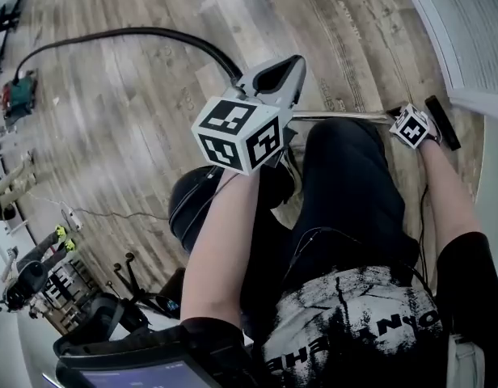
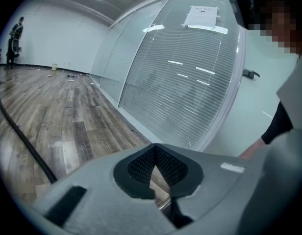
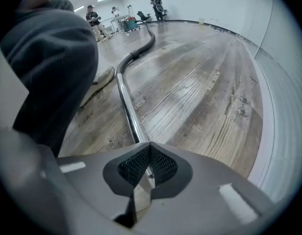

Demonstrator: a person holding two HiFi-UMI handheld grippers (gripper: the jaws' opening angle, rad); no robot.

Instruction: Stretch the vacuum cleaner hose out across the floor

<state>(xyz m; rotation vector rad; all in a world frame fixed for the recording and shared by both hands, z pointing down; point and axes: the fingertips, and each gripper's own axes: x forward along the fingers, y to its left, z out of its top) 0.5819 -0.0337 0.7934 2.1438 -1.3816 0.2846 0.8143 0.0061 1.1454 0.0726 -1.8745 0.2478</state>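
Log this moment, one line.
left gripper: jaws shut | right gripper: jaws shut over chrome metal tube | black flexible vacuum hose: curved

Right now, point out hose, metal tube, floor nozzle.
hose [image 1: 144, 29], head view, middle of its curve
metal tube [image 3: 128, 106], right gripper view, mid-shaft
floor nozzle [image 1: 445, 128], head view, middle of black bar

Bare wood floor [image 1: 128, 128] lies open ahead, crossed only by the black hose [image 1: 136, 32] and its metal tube [image 1: 346, 117]. The blinded glass wall [image 1: 467, 31] closes the right side; equipment clutter [image 1: 31, 273] lines the left.
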